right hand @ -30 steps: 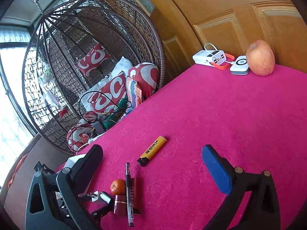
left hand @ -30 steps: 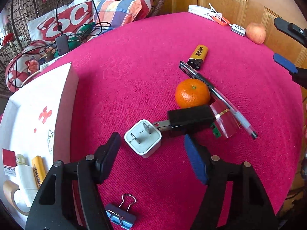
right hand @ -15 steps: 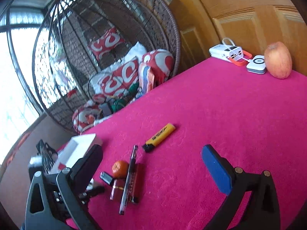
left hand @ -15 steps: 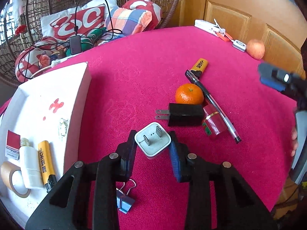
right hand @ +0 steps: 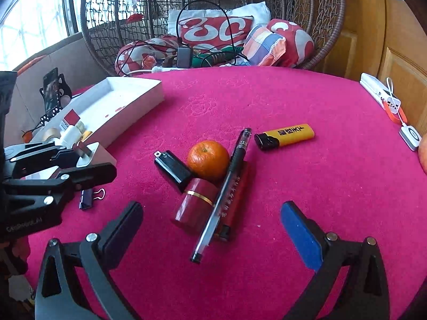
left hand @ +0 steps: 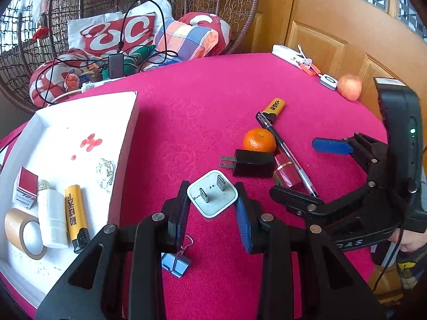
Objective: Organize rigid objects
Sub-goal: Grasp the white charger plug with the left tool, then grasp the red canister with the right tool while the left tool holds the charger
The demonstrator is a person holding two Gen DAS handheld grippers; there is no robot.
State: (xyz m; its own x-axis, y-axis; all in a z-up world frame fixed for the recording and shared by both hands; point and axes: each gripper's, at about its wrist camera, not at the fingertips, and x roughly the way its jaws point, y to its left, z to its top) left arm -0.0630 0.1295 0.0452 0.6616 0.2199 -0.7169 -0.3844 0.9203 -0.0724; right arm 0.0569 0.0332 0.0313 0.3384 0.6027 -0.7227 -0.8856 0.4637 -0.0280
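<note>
While left tongs (left hand: pixel 212 208) clamp one charger (left hand: pixel 212 196) (white)

1. The room was bright with daylight, and colors looked strong on the pink table (right hand: pixel 293 101).
2. Light came from the window (right hand: pixel 32 26) at the top left of the right wrist view, which looked washed-out white.
3. Shadows were soft and small, like the one under the orange (right hand: pixel 208 160).
4. Both pictures bent like a bowl, and the corners were black.
5. The door (left hand: pixel 333 40) curved near the edge.
6. Nearby things looked sharp. Far edges looked a bit fuzzy.
</note>
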